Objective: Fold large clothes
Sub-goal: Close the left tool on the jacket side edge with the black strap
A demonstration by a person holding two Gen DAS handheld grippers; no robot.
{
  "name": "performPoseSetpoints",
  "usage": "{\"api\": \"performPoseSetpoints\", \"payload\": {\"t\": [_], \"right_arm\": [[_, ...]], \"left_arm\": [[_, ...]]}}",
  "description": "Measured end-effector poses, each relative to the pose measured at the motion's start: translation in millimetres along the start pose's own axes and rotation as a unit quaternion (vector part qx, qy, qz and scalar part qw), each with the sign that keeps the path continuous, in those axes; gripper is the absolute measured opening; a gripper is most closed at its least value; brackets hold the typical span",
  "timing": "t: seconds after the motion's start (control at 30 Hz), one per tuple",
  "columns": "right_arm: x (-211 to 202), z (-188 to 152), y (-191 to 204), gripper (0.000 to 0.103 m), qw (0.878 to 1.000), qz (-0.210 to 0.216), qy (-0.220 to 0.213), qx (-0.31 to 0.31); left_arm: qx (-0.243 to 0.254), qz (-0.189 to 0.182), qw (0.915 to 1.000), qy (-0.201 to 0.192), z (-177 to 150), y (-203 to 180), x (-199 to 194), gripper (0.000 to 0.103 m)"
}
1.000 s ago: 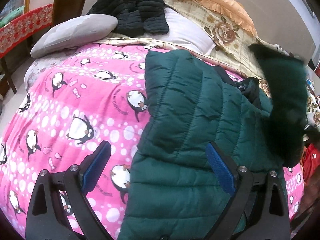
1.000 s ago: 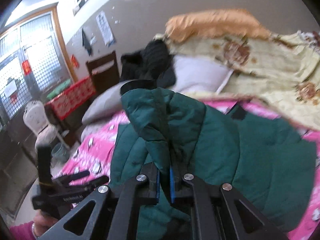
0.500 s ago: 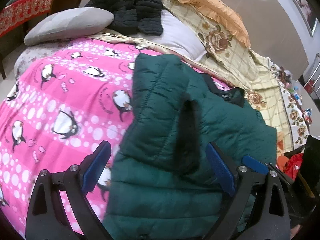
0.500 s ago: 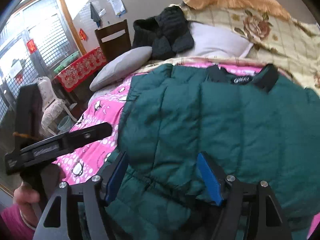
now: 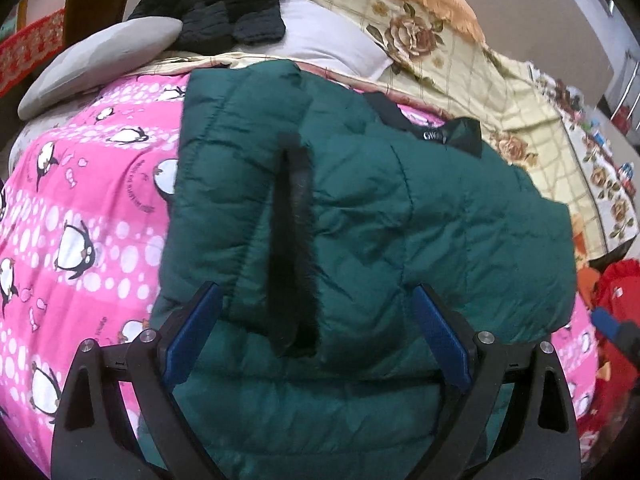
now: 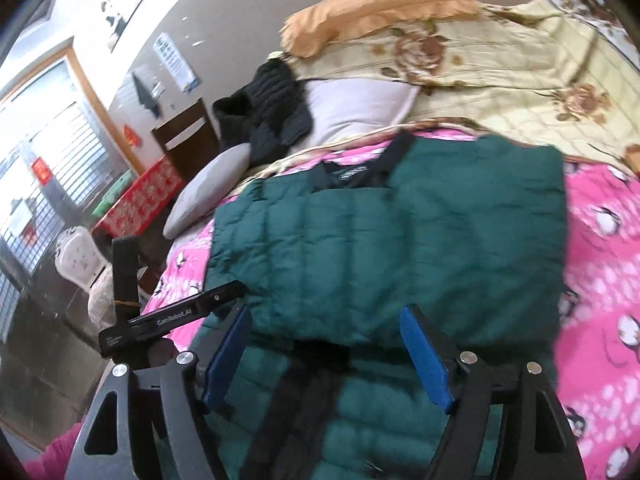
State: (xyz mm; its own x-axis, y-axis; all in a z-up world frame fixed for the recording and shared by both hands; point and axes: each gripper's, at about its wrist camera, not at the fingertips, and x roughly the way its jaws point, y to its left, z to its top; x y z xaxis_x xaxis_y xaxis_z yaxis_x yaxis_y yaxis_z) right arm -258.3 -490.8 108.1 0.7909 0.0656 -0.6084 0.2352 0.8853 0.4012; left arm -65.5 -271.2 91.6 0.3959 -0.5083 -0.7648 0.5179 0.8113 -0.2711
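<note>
Hovering low over a bed, two handheld grippers face a dark green puffer jacket [image 5: 400, 216] that lies partly folded on a pink penguin-print blanket [image 5: 92, 200]. Nearest the left wrist camera, the left gripper [image 5: 316, 344] has its blue-padded fingers [image 5: 192, 332] spread wide on either side of the jacket's folded edge, pinching nothing. In the right wrist view, the right gripper [image 6: 326, 356] is likewise spread, its fingers apart above the lower part of the jacket and gripping nothing. With both claws empty, the sleeves look set down so the garment can settle; a next fold probably calls for a fresh grip on the hem nearest the cameras.

Both sides of the jacket are turned inward across the body, meeting near the middle, where a strip of black fur trim [image 5: 294, 252] runs toward the left gripper. Its black collar with a small label [image 6: 352, 172] sits at the far end. Puffy padding may make the folds spring back.

Just beyond the jacket, a grey cushion [image 5: 96, 60] and a white pillow [image 6: 356, 108] rest by a black knitted garment [image 5: 228, 4]. Farther off lies a cream quilt with brown roses [image 6: 500, 60] and an orange pillow [image 6: 380, 4]. Red clothing [image 5: 616, 292] sits at the bed's right edge. In the room's far left stand a dark wooden chair [image 6: 184, 140], a table under a red cloth [image 6: 136, 200] and a barred window [image 6: 40, 152].
</note>
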Motion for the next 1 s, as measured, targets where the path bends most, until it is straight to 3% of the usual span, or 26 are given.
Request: {"api": "performPoseSetpoints", "payload": {"t": [0.27,0.47,0.53,0.7,0.87,1.0], "right_arm": [[-34,-13,-38,0.079,0.999,-0.029,0.000,0.019],[-38,-21,-59,0.079,0.998,-0.022,0.002,0.065],[-38,-23,-60,0.079,0.997,-0.022,0.002,0.072],[-38,-22,-55,0.079,0.997,-0.015,0.000,0.074],[-33,-21,-49,0.080,0.998,-0.014,0.001,0.069],[-30,-21,-49,0.080,0.997,-0.007,0.004,0.077]], "left_arm": [[0.020,0.017,0.9996,-0.010,-1,-13,5,0.093],[0.046,0.024,0.9986,-0.008,-3,-23,7,0.062],[0.056,0.024,0.9981,-0.009,-3,-26,5,0.058],[0.063,0.029,0.9974,-0.022,-3,-26,-1,0.035],[0.066,0.034,0.9963,-0.043,3,-26,-16,0.024],[0.064,0.034,0.9950,-0.069,17,-18,-34,0.023]]}}
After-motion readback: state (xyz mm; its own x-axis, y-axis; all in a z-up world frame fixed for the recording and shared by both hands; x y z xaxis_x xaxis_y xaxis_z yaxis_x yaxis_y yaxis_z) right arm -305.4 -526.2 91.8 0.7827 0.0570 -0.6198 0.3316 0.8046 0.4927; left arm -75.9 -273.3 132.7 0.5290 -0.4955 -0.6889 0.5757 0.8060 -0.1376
